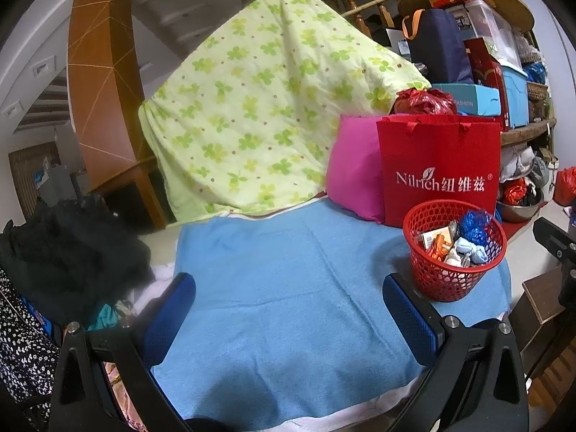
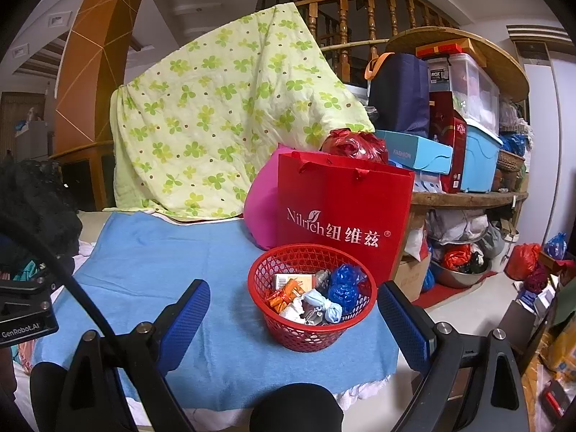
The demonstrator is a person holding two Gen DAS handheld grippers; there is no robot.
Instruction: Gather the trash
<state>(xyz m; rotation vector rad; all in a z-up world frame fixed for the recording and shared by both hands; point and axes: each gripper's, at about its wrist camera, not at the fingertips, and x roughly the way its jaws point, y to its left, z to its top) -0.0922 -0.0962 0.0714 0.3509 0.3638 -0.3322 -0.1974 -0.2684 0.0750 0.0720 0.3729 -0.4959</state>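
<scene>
A red mesh basket stands on a blue towel and holds several pieces of trash: a blue crumpled bag, an orange wrapper, a small box and pale wads. It also shows in the left wrist view at the right, with the towel spread in front. My left gripper is open and empty above the towel, left of the basket. My right gripper is open and empty, its fingers either side of the basket's near rim.
A red Nilrich paper bag and a pink cushion stand behind the basket. A green clover quilt hangs behind. Dark clothes lie at the left. Cluttered shelves with boxes stand at the right.
</scene>
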